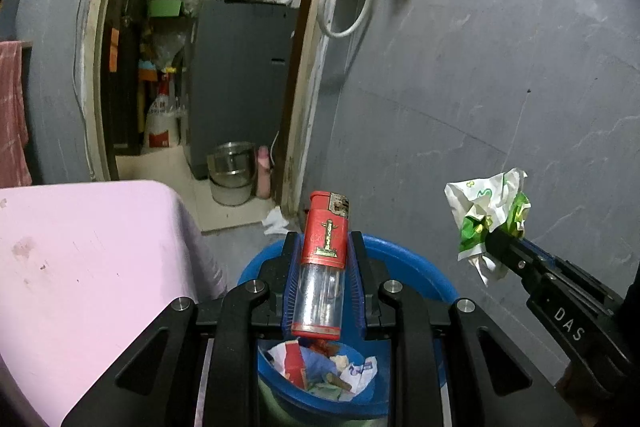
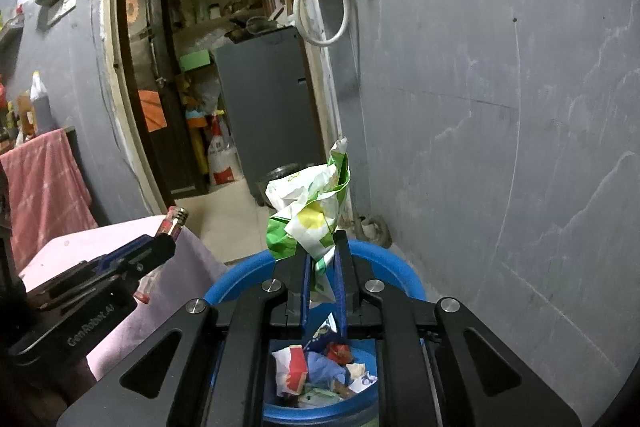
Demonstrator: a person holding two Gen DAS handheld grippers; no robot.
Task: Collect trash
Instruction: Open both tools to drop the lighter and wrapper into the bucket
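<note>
My left gripper [image 1: 323, 247] is shut on a red and clear lighter [image 1: 323, 259], held upright above the blue trash bin [image 1: 416, 267]. My right gripper [image 2: 322, 247] is shut on a crumpled green and white wrapper [image 2: 310, 215], also above the bin [image 2: 394, 267]. The bin holds several scraps of paper and wrappers [image 1: 320, 367]. In the left wrist view the right gripper [image 1: 500, 243] with the wrapper [image 1: 488, 215] is at the right. In the right wrist view the left gripper [image 2: 160, 247] with the lighter tip [image 2: 174, 223] is at the left.
A pink table [image 1: 80, 267] stands left of the bin. A grey wall [image 1: 500, 87] is behind and to the right. An open doorway [image 1: 208, 67] leads to a room with a grey cabinet [image 1: 240, 87] and a steel pot [image 1: 232, 167]. A red cloth [image 2: 44, 187] hangs at the left.
</note>
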